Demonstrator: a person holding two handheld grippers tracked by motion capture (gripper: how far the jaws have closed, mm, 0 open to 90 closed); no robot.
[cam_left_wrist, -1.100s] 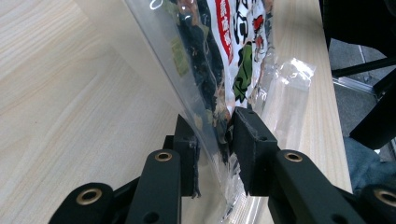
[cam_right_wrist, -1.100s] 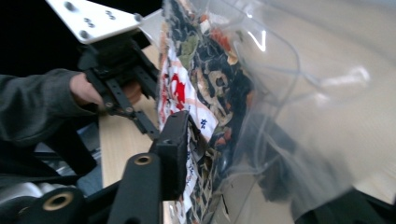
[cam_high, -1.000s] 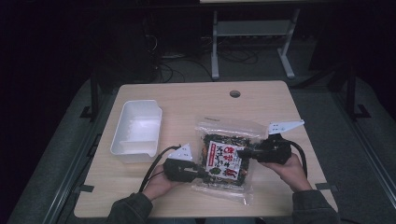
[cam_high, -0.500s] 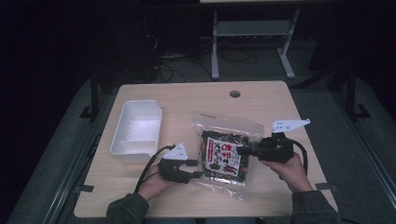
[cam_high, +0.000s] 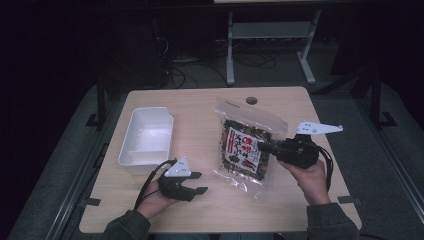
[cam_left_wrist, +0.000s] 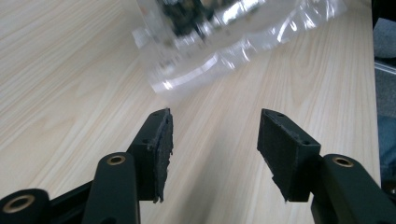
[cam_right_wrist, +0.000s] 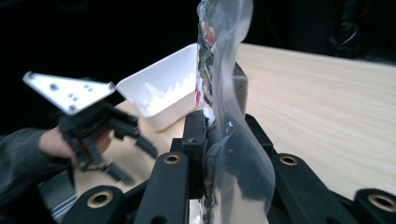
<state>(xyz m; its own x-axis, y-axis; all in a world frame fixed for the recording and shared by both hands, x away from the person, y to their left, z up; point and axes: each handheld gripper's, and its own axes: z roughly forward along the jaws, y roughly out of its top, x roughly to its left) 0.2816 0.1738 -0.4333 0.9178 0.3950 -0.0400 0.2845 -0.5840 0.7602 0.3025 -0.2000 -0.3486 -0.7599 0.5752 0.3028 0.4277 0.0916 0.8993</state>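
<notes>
Right gripper (cam_high: 265, 148) clamps the snack pouch (cam_high: 246, 146) at its three-o'clock edge, lifted off the bench (cam_high: 200, 107): light, floppy, slippery film; left gripper (cam_high: 200, 182), jaws just opened, holds nothing.

Looks like a lab or test room set up for recording, not a home. Pale wood worktop (cam_high: 200, 107) with a round cable hole (cam_high: 251, 100) near its far edge, standing alone on grey carpet (cam_high: 385, 165). Dark all around, lit just over the worktop. Behind it, the metal legs of a white frame (cam_high: 270, 45) and loose black cables (cam_high: 195, 65) trailing across the floor. Bits of tape (cam_high: 90, 202) stuck at the worktop's near corners.
</notes>
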